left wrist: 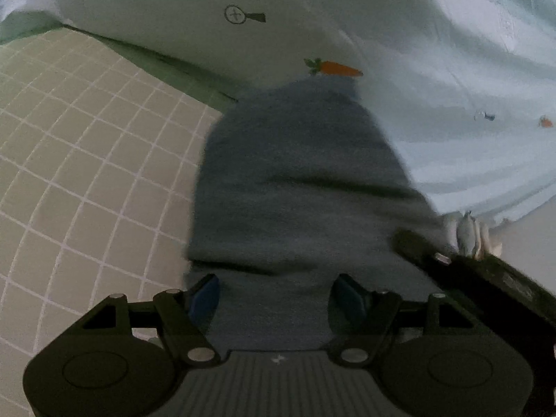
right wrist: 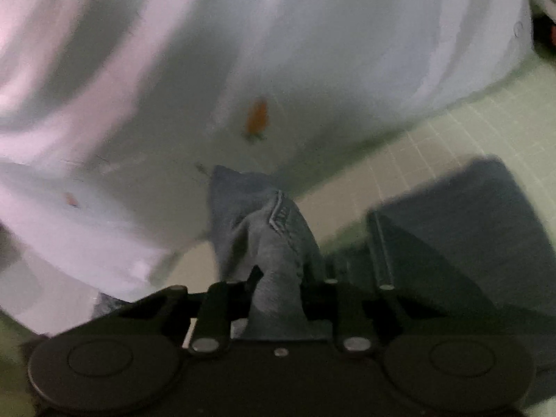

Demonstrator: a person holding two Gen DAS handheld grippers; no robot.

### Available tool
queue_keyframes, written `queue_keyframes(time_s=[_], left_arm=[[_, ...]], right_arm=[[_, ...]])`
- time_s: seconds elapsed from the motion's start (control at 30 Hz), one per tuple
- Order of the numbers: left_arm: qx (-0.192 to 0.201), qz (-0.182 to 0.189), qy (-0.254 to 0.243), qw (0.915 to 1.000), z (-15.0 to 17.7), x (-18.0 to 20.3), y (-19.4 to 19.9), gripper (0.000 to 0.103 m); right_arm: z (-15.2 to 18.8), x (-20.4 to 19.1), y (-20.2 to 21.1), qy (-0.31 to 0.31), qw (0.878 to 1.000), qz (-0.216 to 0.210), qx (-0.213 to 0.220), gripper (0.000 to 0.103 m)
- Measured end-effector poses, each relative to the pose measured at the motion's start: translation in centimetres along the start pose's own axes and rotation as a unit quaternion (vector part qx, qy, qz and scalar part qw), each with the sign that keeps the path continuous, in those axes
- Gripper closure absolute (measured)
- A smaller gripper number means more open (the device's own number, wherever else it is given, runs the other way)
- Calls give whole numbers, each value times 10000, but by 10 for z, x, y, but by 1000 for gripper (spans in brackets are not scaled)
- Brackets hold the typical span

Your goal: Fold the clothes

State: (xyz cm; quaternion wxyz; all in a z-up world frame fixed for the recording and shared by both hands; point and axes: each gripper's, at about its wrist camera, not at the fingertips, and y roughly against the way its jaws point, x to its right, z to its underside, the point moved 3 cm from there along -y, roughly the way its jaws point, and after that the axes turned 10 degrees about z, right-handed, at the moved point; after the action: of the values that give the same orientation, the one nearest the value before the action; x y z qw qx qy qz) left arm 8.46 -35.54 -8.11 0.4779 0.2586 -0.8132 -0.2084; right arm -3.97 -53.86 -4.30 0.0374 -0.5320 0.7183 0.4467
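Bare mat [left wrist: 76, 160] left of grey garment [left wrist: 299, 180]

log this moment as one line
left gripper: open over grey knit garment | right gripper: shut on garment | green grid mat

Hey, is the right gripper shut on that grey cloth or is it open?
Shut. The right gripper pinches a bunched fold of the grey cloth, which rises between its closed fingers.

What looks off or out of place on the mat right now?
The white carrot-print sheet lies rumpled across the green grid mat, crowding the grey garment. The right gripper pinches a bunched, twisted corner of grey cloth rather than a flat edge. The left gripper is open over the garment.
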Motion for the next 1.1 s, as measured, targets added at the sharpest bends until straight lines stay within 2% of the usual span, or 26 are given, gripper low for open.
queue_keyframes(time_s=[0.07, 0.1, 0.13, 0.2, 0.23, 0.27, 0.3, 0.33, 0.37, 0.43, 0.53, 0.7, 0.8, 0.9, 0.93, 0.97, 1.0, 1.03, 1.07, 1.1], left_arm=[[8, -13, -79, 10000, -2, 1, 2, 28], [12, -19, -118, 9999, -2, 2, 2, 28], [-17, -41, -177, 9998, -2, 2, 1, 26], [-135, -80, -276, 9995, 2, 4, -5, 21], [-213, -82, -305, 9993, 4, 5, -10, 19], [-300, -85, -330, 9990, 6, 5, -15, 17], [-388, -88, -355, 9986, 8, 6, -21, 17], [-455, -76, -394, 9982, 9, 7, -26, 17], [-502, -50, -446, 9977, 9, 9, -30, 16], [-594, -1, -544, 9968, 9, 11, -40, 13], [-732, 49, -640, 9952, 6, 14, -58, 12], [-966, 184, -679, 9928, -2, 16, -94, 11], [-1029, 353, -542, 9926, -1, 19, -107, 10], [-1017, 380, -399, 9933, 2, 20, -113, 9], [-1017, 383, -400, 9933, 3, 21, -113, 12], [-1017, 374, -435, 9932, 4, 23, -112, 25], [-1020, 380, -532, 9926, 5, 27, -108, 33], [-1022, 406, -661, 9917, 7, 31, -103, 46], [-1021, 426, -794, 9907, 9, 35, -97, 54], [-1020, 447, -927, 9894, 11, 39, -91, 58]], right_arm=[[-9, 22, 20, -441, 9983, -161, 337, 82], [-10, 37, 24, -544, 9976, 76, 432, 82], [-9, 52, 25, -484, 9961, 584, 461, 82], [-5, 84, 27, -360, 9852, 1594, 514, 70], [-3, 100, 29, -297, 9759, 2093, 539, 51], [0, 111, 25, -112, 9661, 2554, 357, 40], [5, 120, 18, 180, 9545, 2975, -9, 42], [8, 126, 16, 332, 9478, 3169, -141, 38], [10, 131, 19, 212, 9509, 3087, -69, 29], [9, 143, 23, -323, 9596, 2796, 26, 21], [3, 151, 7, -764, 9648, 2514, -82, 20], [-4, 162, -14, -1065, 9732, 2004, -365, 15], [-6, 162, -20, -1090, 9752, 1890, -381, 13], [-2, 152, -22, -1022, 9774, 1798, -429, 26], [-1, 147, -20, -932, 9772, 1860, -424, 42], [0, 142, -17, -783, 9758, 2004, -401, 66], [1, 136, -10, -710, 9753, 2066, -341, 72], [3, 131, 0, -704, 9758, 2054, -248, 78], [5, 125, 9, -700, 9761, 2052, -173, 79], [9, 118, 18, -697, 9761, 2057, -114, 80]])
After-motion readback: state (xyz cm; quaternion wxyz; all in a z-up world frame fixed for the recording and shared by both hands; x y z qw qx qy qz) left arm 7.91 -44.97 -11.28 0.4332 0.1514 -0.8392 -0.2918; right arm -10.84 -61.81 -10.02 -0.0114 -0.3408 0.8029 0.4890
